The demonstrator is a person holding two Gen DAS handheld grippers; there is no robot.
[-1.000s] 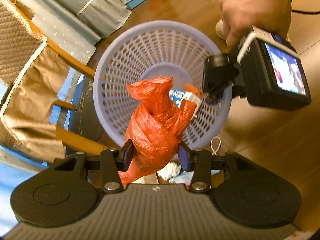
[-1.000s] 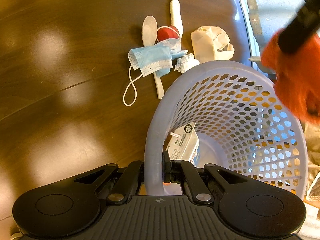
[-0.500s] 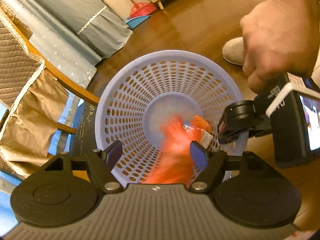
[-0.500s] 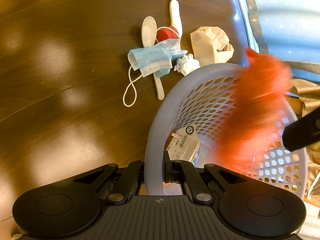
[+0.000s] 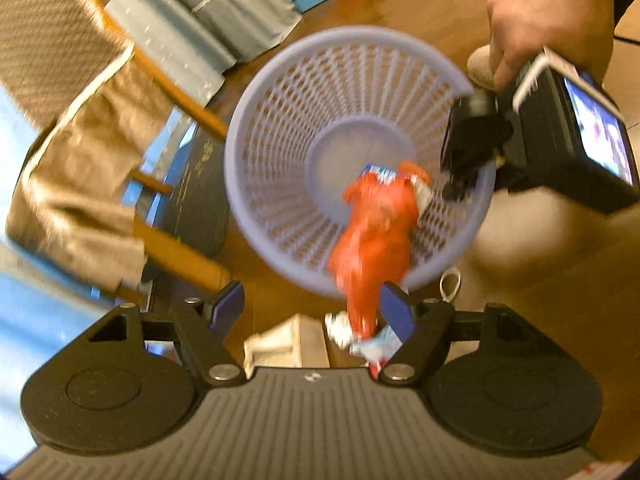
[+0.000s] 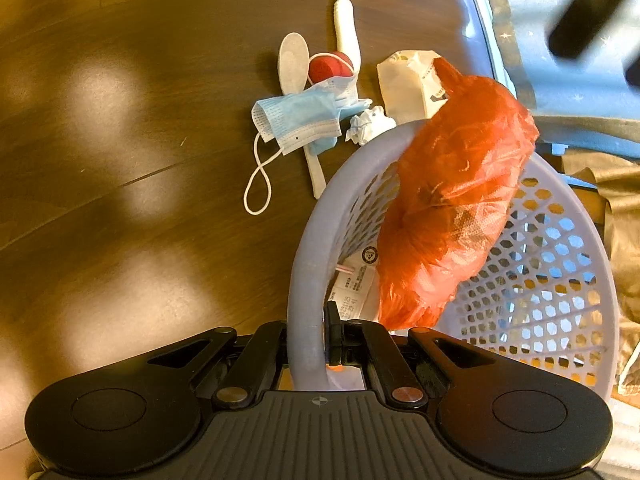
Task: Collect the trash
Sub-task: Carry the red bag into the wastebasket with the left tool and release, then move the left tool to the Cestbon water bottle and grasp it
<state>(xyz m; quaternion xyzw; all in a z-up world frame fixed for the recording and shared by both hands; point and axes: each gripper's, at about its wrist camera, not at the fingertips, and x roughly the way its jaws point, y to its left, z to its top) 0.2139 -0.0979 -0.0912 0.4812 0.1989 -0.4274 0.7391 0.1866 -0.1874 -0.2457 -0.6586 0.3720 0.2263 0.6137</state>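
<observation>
Left gripper (image 5: 312, 308): I'm seeing its jaws spreading wide, gripping nothing.
Right gripper (image 6: 308, 344): its jaws are pinching the basket (image 6: 560, 292) rim.
Orange bag (image 6: 452, 216): lying over the basket's rim, partly inside.
Mask (image 6: 300, 120): lying on the floor beside the basket.

A crumpled orange plastic bag (image 6: 456, 208) lies across the rim of the lavender mesh basket (image 6: 560, 288), partly inside. A white carton (image 6: 354, 284) sits within. On the floor beside: blue face mask (image 6: 300, 120), tissue wad (image 6: 370, 124), paper packet (image 6: 408, 80).

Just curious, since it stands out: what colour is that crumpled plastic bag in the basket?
Bright orange-red plastic bag, clearest in the right wrist view.
</observation>
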